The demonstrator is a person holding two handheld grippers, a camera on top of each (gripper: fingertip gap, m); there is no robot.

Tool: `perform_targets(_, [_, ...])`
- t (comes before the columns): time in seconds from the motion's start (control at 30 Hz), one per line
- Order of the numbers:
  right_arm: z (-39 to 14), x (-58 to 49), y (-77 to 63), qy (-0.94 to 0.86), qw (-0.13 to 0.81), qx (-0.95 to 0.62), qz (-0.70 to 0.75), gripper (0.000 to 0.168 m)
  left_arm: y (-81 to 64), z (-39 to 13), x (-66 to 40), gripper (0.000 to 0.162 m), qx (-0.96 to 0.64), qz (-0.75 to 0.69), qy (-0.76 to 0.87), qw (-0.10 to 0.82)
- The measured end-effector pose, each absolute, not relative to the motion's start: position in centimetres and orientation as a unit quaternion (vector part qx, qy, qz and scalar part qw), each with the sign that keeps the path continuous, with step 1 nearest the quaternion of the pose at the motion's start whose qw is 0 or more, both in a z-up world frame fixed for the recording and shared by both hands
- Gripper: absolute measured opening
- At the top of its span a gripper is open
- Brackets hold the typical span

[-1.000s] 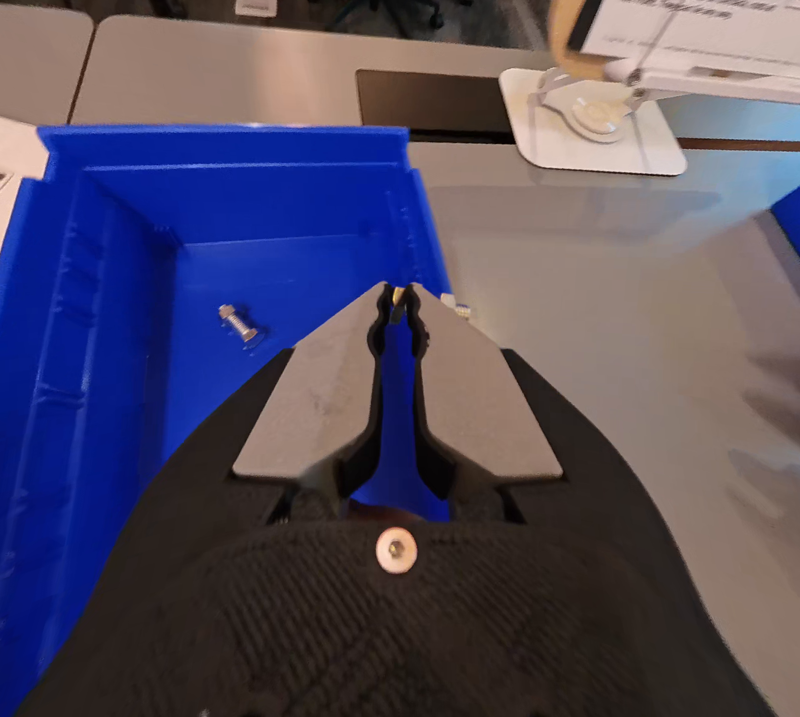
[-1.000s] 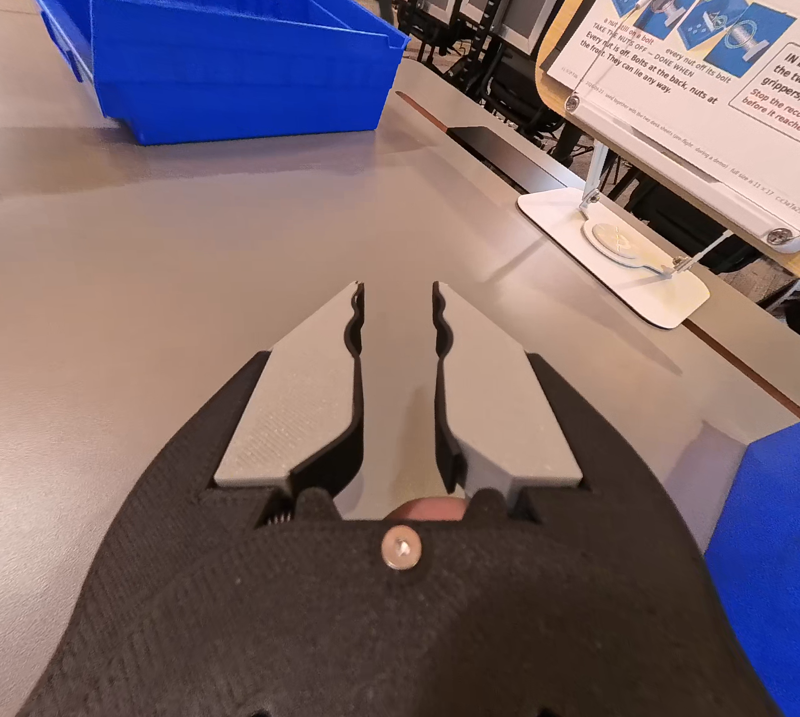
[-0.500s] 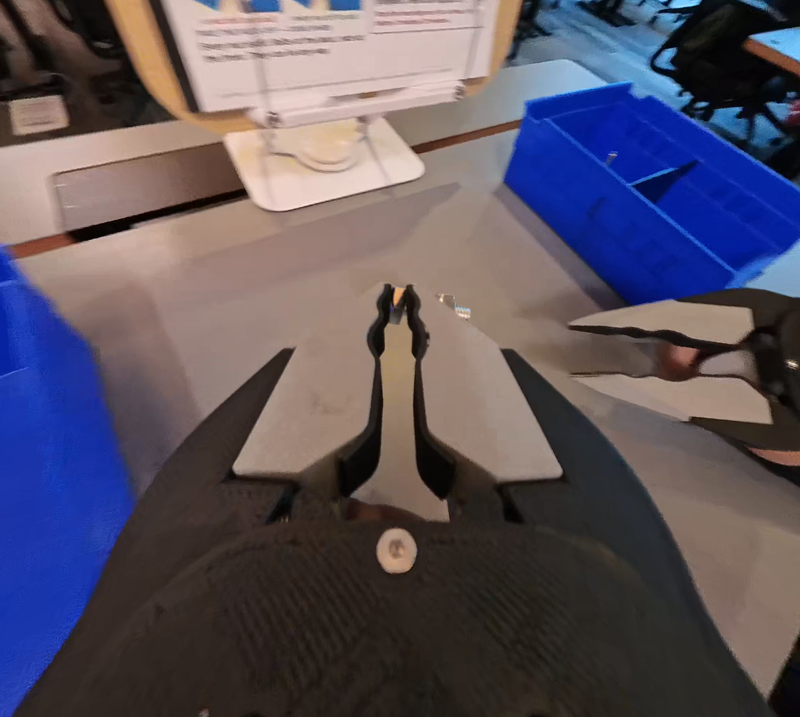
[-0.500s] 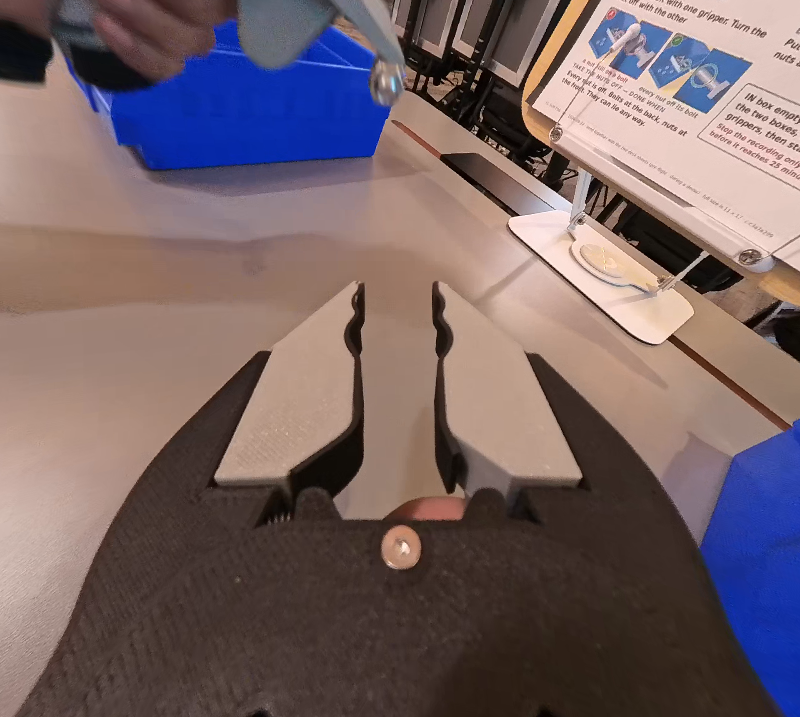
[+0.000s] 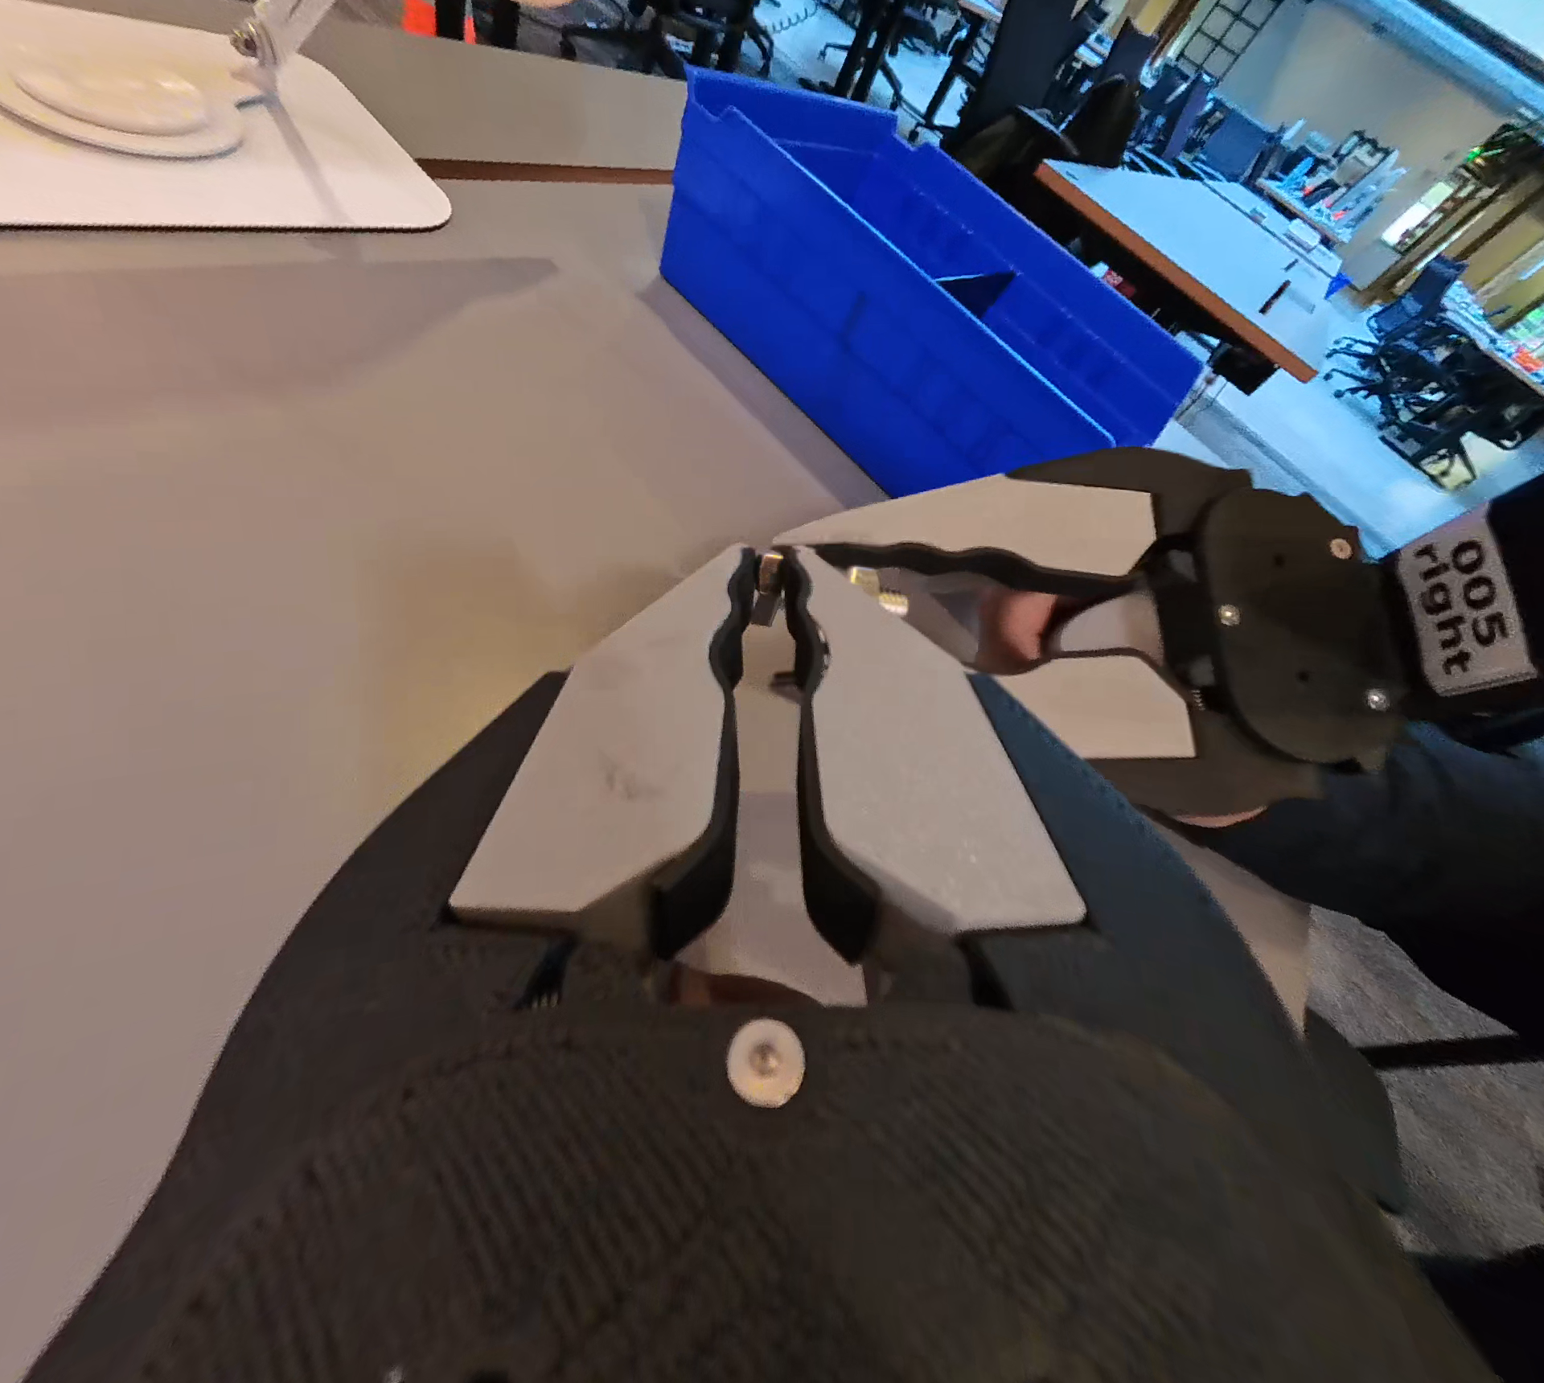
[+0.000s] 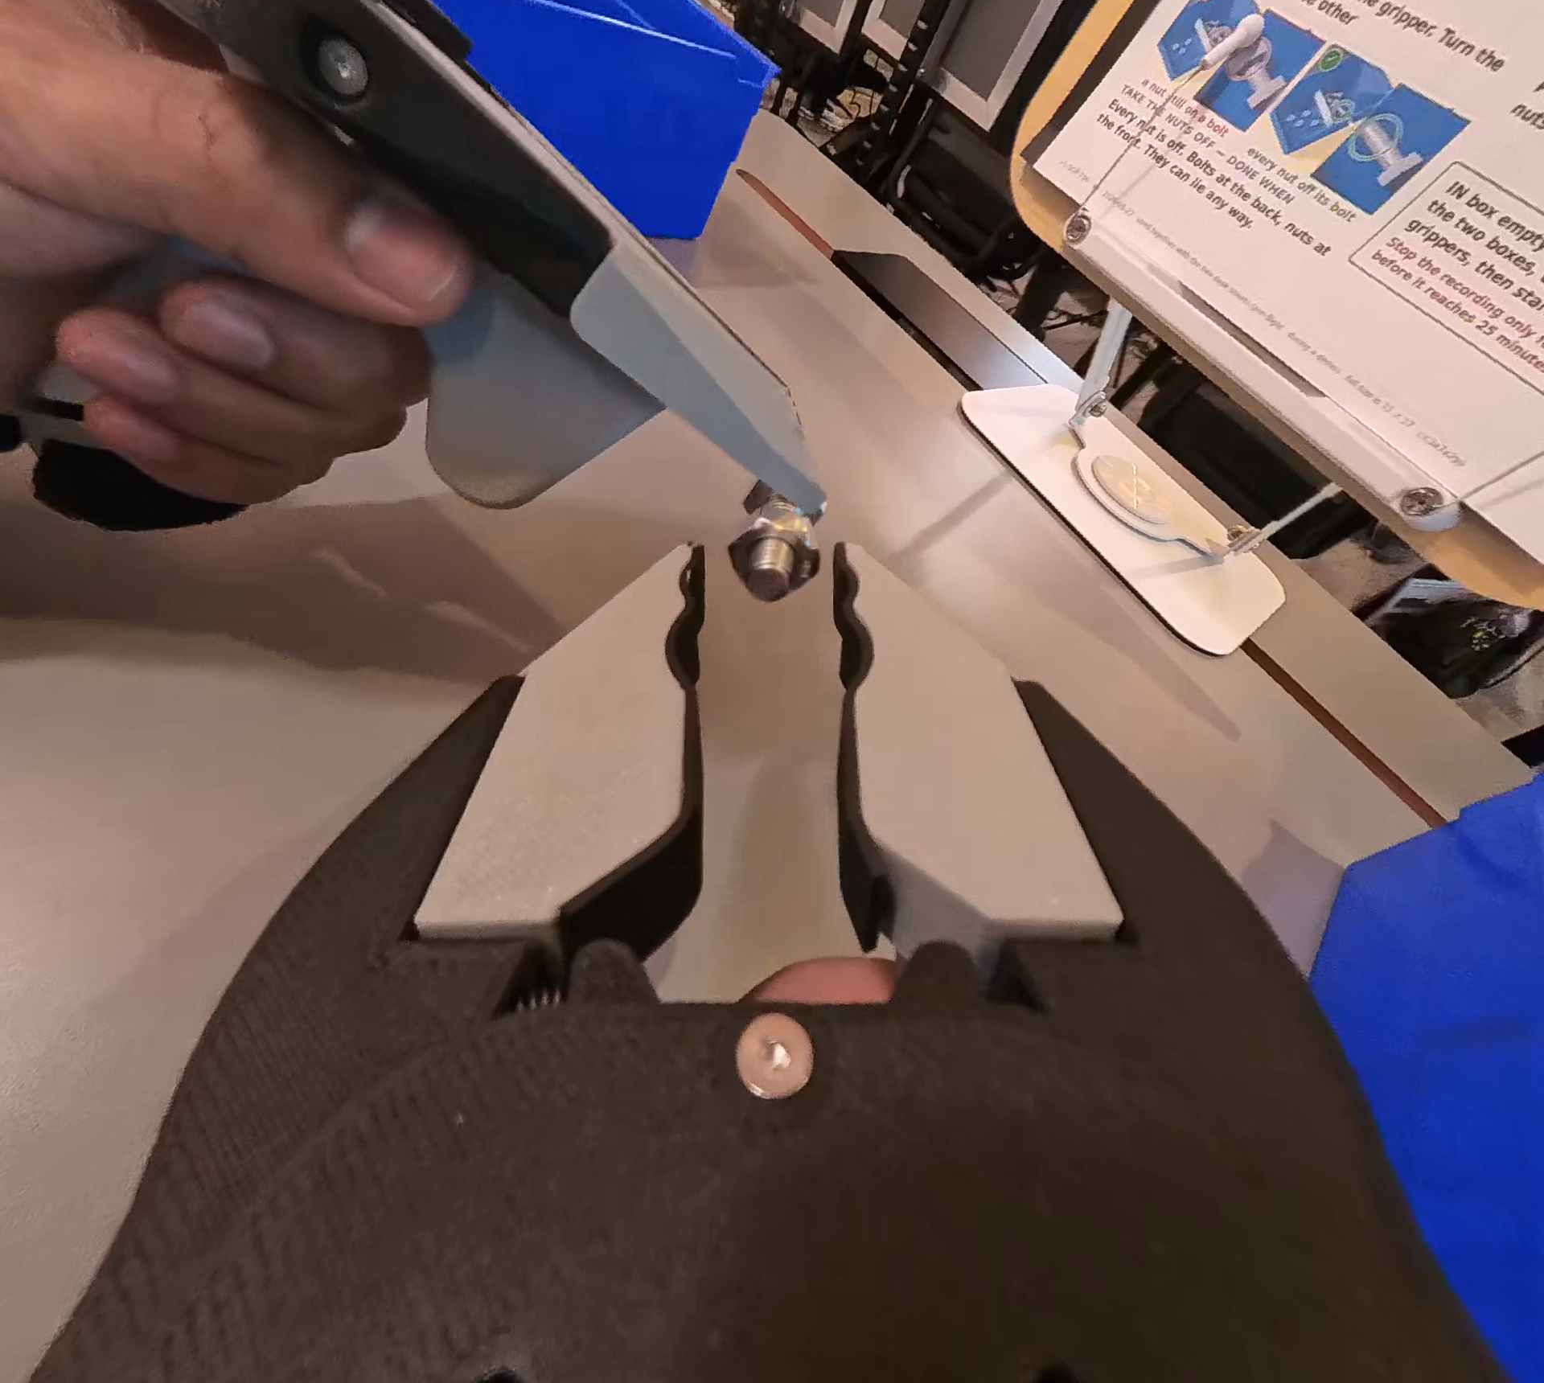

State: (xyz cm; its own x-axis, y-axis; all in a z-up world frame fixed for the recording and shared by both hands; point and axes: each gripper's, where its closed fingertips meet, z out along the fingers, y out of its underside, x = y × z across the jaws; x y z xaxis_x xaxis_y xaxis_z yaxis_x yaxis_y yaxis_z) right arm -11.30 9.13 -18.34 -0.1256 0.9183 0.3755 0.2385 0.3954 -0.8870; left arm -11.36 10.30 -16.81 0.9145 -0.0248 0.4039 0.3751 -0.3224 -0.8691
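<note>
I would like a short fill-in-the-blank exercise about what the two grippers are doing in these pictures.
1. The left gripper is shut on a ____ that carries a nut.
2. The right gripper is ____, one finger on each side of the nut.
3. The bin on the grey table is ____ in colour.

Missing words: bolt; open; blue

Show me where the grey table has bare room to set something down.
Free: the grey tabletop between the white stand base and the blue plastic bin, and left of the left gripper. Crowded: the middle, where it grips a small metal bolt with a nut between the right gripper's open jaws.
</note>
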Motion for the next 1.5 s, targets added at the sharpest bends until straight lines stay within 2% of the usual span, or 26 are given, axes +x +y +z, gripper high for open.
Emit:
perform_targets(0.07, [-18.3, -11.4, 9.0, -0.67, 0.507, -0.426, 0.335, 0.018, 10.2, -17.0, -11.4, 0.004, -0.797, -0.173, -0.111, 0.568])
perform_targets(0.17, [-17.8, -11.3, 9.0, -0.669, 0.528, -0.412, 0.322, 0.015, 10.1, -16.9, -11.3, 0.004, -0.795, -0.174, -0.111, 0.571])
perform_targets(0.37, [-17.6, -11.3, 9.1, -0.67, 0.543, -0.403, 0.306, 0.022, 10.1, -17.3, -11.4, 0.004, -0.799, -0.167, -0.115, 0.566])
perform_targets(0.47, [-18.0, -11.3, 9.0, -0.676, 0.535, -0.404, 0.307, 0.015, 10.1, -17.6, -11.6, 0.004, -0.801, -0.166, -0.118, 0.563])
perform_targets(1.27, [-18.3, -10.9, 8.8, -0.697, 0.517, -0.398, 0.298, 0.014, 9.9, -18.0, -12.1, 0.004, -0.802, -0.173, -0.121, 0.558])
perform_targets(1.3, [-18.3, -10.8, 8.9, -0.7, 0.509, -0.4, 0.301, 0.014, 9.8, -18.0, -12.1, 0.006, -0.804, -0.172, -0.115, 0.557])
perform_targets(1.37, [-18.5, -10.7, 9.1, -0.703, 0.488, -0.411, 0.314, 0.014, 9.4, -17.9, -13.0, 0.023, -0.811, -0.141, -0.107, 0.558])
perform_targets(1.5, [-18.9, -10.4, 9.7, -0.7, 0.428, -0.448, 0.354, 0.014, 8.1, -17.4, -13.3, 0.024, -0.822, -0.082, -0.026, 0.563])
